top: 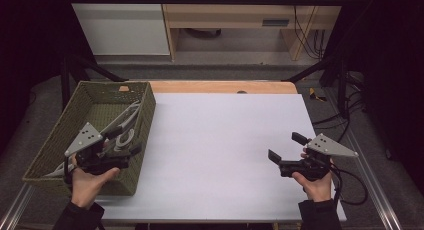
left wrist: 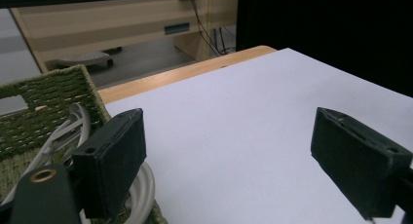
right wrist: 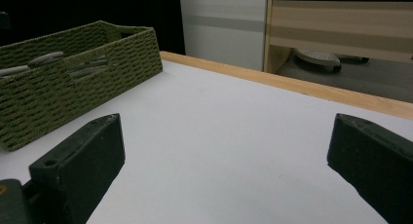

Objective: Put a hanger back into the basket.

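- The left gripper (top: 131, 140) hangs over the near right part of the green woven basket (top: 46, 142), at the left edge of the white table (top: 220, 155).
- Its jaws stand wide apart with nothing between them; in the left gripper view one jaw is above the basket's edge and the other above bare table.
- Inside the basket lies a bundle of grey cables (top: 129, 116), running from the far right corner toward the near left; in the left gripper view a grey loop (left wrist: 145, 192) sits just beneath the left jaw, not pinched.
- The right gripper (top: 286, 147) is held above the near right part of the table, well apart from the basket, pointing left toward it.
- Its jaws are spread wide and empty, white table showing between them.
- In the right gripper view the basket (right wrist: 73, 83) stands at far left with grey cables (right wrist: 44, 59) showing above its rim.
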Demonstrator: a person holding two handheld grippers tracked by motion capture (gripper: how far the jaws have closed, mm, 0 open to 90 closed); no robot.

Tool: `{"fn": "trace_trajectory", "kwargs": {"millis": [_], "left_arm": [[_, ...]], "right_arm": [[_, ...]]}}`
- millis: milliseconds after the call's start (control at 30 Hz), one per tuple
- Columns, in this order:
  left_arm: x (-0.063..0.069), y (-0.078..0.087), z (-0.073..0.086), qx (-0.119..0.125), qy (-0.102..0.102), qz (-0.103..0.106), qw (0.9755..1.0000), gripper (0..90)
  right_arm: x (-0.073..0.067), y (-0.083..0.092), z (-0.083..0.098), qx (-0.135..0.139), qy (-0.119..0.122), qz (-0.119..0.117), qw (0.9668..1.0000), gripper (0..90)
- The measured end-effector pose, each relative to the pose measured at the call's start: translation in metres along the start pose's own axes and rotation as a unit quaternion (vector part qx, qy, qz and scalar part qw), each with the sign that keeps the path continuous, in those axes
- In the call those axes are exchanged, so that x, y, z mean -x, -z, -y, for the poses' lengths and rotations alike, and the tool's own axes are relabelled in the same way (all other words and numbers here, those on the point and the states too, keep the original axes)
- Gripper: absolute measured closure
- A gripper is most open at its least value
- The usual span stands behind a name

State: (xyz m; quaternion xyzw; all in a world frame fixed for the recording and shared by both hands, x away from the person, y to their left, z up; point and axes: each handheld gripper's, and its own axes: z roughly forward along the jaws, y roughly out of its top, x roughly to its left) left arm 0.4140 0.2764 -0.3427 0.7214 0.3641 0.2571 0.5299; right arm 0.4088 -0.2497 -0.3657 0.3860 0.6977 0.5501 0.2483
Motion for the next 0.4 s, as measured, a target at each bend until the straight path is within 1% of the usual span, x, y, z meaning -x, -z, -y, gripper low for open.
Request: {"fn": "trace_trajectory", "kwargs": {"millis": [67,133,300,400], "left_arm": [[0.002,0.000,0.004,0.005,-0.001,-0.001,1.0000,12.5],[0.002,-0.001,0.007,-0.003,0.000,0.005,1.0000,11.4],[0.003,-0.001,0.017,-0.002,0.000,0.009,1.0000,10.8],[0.004,-0.002,0.020,0.001,0.003,0.011,0.9999,10.7]], "right_arm": [[0.000,0.001,0.000,-0.001,-0.001,0.000,1.0000,0.5],[0.001,0.002,0.001,-0.001,0.000,0.000,1.0000,0.5],[0.001,0.002,0.002,0.000,-0.001,0.003,1.0000,0.4],[0.001,0.003,0.003,0.000,-0.001,0.003,1.0000,0.3]]}}
